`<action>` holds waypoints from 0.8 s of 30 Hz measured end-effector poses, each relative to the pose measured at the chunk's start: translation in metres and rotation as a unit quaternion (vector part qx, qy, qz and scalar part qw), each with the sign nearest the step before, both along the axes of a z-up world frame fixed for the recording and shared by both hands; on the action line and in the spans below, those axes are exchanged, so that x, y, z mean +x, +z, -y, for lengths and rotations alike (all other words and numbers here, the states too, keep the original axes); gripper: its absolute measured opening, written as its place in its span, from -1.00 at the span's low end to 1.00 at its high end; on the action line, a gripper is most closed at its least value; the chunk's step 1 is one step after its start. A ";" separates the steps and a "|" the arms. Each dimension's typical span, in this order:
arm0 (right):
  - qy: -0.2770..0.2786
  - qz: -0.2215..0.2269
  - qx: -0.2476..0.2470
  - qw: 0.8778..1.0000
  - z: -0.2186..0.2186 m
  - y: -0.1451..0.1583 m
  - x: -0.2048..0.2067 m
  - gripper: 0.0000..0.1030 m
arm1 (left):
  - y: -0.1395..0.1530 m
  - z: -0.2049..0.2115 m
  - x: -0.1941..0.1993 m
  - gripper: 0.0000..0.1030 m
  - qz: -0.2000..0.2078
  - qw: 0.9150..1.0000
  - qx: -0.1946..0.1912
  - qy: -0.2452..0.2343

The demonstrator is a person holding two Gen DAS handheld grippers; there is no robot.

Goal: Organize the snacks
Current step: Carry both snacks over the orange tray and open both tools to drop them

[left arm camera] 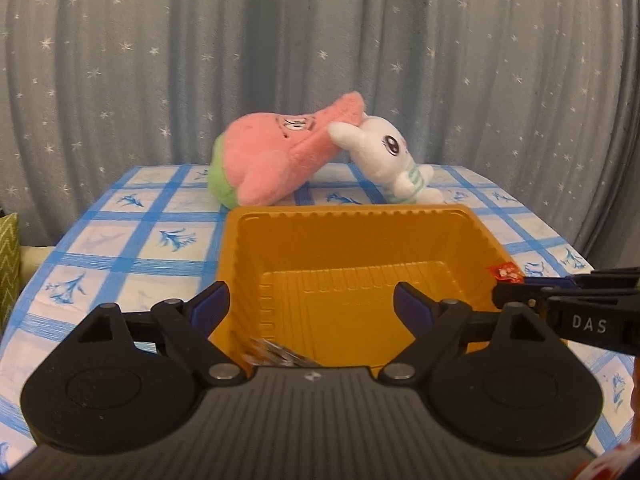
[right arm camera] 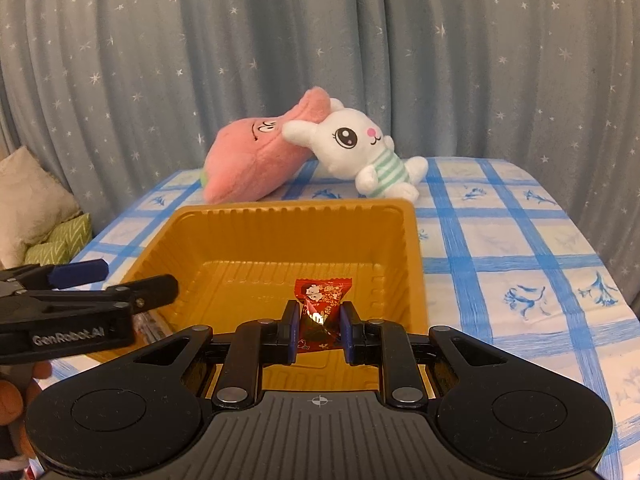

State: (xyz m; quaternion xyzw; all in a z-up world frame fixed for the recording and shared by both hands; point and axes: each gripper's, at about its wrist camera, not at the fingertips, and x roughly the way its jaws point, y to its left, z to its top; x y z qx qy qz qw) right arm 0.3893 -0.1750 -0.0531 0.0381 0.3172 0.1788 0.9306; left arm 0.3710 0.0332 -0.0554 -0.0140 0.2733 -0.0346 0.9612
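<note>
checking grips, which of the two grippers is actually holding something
The right gripper: its fingers are shut on a red candy over the orange tray. The left gripper is open and empty.

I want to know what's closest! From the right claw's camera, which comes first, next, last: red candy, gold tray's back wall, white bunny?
1. Red candy: pinched in the right claw.
2. Gold tray's back wall: just beyond.
3. White bunny: behind the tray, right of the pink plush.

You see the tray (right arm camera: pixel 280 236) at centre frame on the table (right arm camera: pixel 520 240), two plush toys (right arm camera: pixel 320 152) leaning together behind it, a curtain (right arm camera: pixel 320 40) above, cushions (right arm camera: pixel 32 208) at left
</note>
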 end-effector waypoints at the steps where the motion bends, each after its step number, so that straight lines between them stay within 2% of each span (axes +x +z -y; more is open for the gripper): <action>1: -0.001 -0.001 0.002 1.000 0.000 0.000 0.000 -0.59 | 0.001 -0.003 -0.001 0.70 0.001 1.000 0.002 0.004; 9: 0.005 0.003 0.015 1.000 -0.004 0.003 -0.001 -0.58 | 0.005 -0.014 -0.005 0.70 -0.002 1.000 0.001 0.016; 12: 0.014 0.010 0.038 0.999 -0.004 0.003 -0.001 -0.54 | 0.004 -0.016 -0.007 0.70 -0.004 1.000 0.001 0.018; 14: 0.015 0.011 0.056 0.998 -0.001 0.004 0.000 -0.03 | 0.004 -0.018 -0.008 0.70 -0.004 1.000 0.002 0.020; 15: 0.010 0.014 0.068 0.998 0.002 0.005 0.000 0.32 | 0.004 -0.018 -0.009 0.70 -0.004 1.000 0.002 0.021; 24: -0.028 0.033 0.079 0.996 0.023 0.022 -0.010 0.34 | 0.014 -0.017 -0.022 0.70 -0.005 1.000 0.004 0.019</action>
